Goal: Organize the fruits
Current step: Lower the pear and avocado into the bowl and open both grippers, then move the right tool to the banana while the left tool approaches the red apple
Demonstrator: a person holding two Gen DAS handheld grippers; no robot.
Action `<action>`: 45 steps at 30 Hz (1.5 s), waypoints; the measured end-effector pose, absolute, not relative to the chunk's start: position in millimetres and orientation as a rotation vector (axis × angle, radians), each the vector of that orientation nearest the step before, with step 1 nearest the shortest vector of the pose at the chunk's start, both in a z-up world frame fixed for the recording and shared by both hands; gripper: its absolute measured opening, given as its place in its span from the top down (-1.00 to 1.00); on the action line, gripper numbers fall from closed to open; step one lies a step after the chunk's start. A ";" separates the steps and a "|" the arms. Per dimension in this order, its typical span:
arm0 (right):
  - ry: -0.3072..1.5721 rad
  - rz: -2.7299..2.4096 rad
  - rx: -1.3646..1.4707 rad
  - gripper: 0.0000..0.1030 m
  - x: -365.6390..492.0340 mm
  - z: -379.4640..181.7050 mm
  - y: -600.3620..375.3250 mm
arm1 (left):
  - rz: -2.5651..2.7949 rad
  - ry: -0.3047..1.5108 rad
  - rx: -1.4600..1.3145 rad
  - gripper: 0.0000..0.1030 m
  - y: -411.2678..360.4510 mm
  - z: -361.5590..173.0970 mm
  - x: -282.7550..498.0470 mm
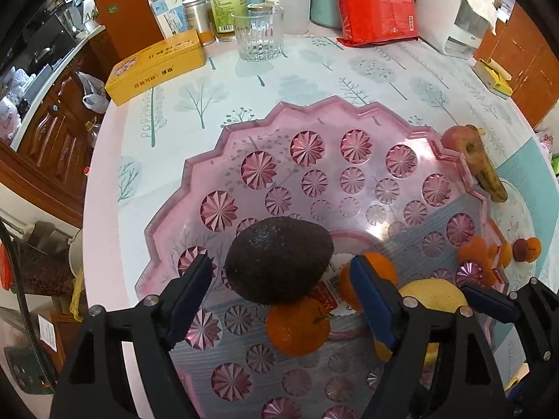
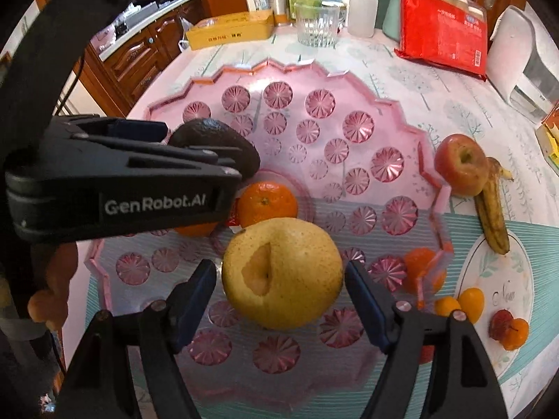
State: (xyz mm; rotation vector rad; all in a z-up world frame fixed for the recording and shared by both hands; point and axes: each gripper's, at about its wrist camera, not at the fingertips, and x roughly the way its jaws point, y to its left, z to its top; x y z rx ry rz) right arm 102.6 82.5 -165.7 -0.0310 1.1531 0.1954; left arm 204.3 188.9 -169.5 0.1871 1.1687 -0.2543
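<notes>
A pink scalloped tray (image 1: 244,139) (image 2: 244,70) lies on the table. In it a dark avocado (image 1: 279,258) rests on an orange (image 1: 297,328). My left gripper (image 1: 281,262) stands open around the avocado, with a gap at each pad. A yellow pear (image 2: 283,272) sits in the tray between the fingers of my right gripper (image 2: 280,268); they are open and close to it. A second orange (image 2: 269,202) lies behind the pear. Outside the tray's right rim lie a red apple (image 2: 461,164) and a browned banana (image 2: 496,223).
Small orange fruits (image 2: 461,303) and a red one (image 2: 503,324) lie on the table at right. At the back stand a yellow box (image 1: 157,66), a ribbed glass (image 1: 258,35), bottles, a red package (image 1: 377,3) and a white appliance (image 1: 450,10). Wooden cabinets are beyond the left table edge.
</notes>
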 end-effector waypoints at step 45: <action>0.992 0.087 0.047 -0.49 17.8 -100.5 -27.0 | -0.246 1.029 0.155 -0.63 118.4 -80.4 84.6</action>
